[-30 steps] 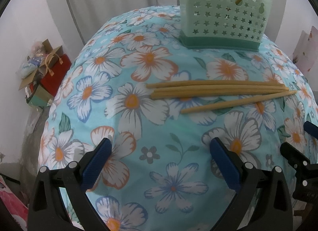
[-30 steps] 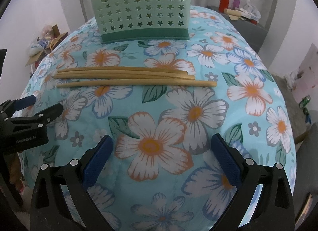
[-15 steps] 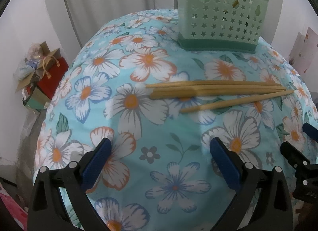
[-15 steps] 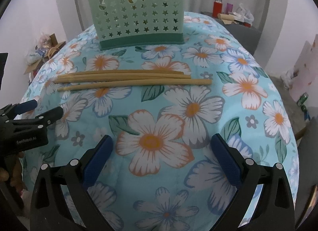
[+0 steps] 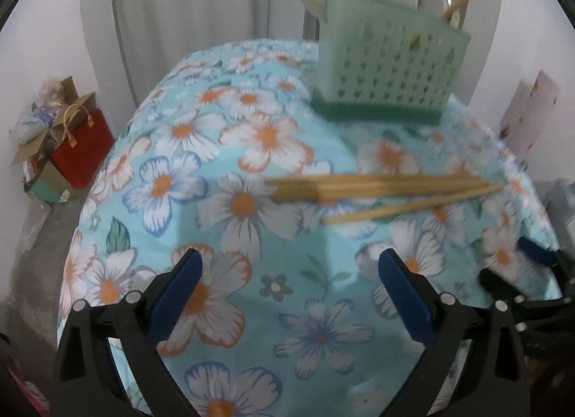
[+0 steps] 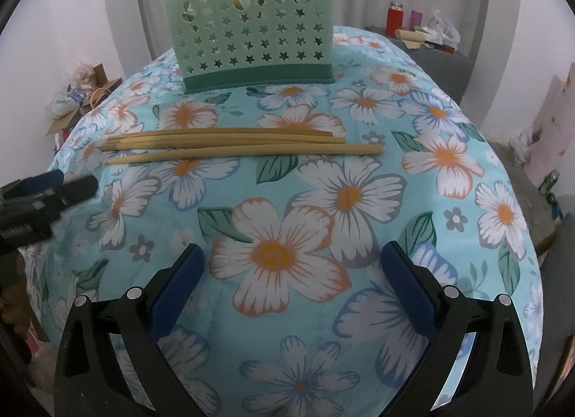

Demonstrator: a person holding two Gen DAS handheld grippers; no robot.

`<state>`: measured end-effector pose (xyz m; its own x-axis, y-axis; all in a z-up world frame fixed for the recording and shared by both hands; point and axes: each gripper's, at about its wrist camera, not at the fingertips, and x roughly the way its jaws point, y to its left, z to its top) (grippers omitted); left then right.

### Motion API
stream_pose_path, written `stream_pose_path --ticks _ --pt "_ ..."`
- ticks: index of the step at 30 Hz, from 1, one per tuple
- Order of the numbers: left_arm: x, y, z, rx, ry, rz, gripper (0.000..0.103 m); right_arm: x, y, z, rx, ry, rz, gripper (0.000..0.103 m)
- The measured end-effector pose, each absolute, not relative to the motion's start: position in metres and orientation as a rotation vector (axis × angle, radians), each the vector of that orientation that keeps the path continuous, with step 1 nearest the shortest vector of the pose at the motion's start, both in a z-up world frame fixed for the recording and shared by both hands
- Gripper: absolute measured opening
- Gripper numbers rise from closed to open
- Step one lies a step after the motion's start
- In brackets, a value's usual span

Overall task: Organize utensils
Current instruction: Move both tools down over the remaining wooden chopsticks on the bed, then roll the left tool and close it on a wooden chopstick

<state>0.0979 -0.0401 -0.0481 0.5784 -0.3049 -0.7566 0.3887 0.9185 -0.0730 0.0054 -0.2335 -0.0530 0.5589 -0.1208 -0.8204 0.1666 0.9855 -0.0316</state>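
Several wooden chopsticks (image 5: 381,189) (image 6: 237,146) lie side by side across the flowered cloth. Behind them stands a pale green utensil basket (image 5: 388,68) (image 6: 251,32) with star holes, holding spoons and a few sticks. My left gripper (image 5: 294,280) hangs open above the cloth, short of the chopsticks, nothing between its fingers. My right gripper (image 6: 291,273) is open too, over a big white flower nearer than the chopsticks. In the right wrist view the left gripper (image 6: 54,187) shows at the left edge; in the left wrist view the right gripper (image 5: 517,266) shows at the right edge.
The turquoise flowered cloth (image 6: 449,151) covers a rounded table. A red gift bag and boxes (image 5: 72,144) sit on the floor to the left. A grey surface with a red flask and clutter (image 6: 417,29) stands at the back right. White curtains hang behind.
Both views have pulled back and tilted up, so the basket and chopsticks sit lower in frame. The left wrist view is motion-blurred. Both grippers stay open.
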Motion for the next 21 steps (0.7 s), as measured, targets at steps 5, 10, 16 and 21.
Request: stream_pose_path --ticks 5,10,16,21 --pt "0.104 -0.027 -0.037 -0.082 0.875 -0.493 0.077 0.005 -0.234 -0.053 0.052 0.963 -0.169 0.095" --pt "0.122 -0.015 -0.047 -0.367 0.995 -0.594 0.059 0.005 -0.233 -0.053 0.051 0.963 -0.170 0.095" --pt "0.141 -0.002 -0.073 -0.732 1.147 -0.651 0.037 0.005 -0.233 -0.053 0.050 0.963 -0.170 0.095" --pt "0.156 0.001 -0.096 -0.967 1.240 -0.651 0.032 0.005 -0.233 -0.053 0.050 0.963 -0.171 0.095"
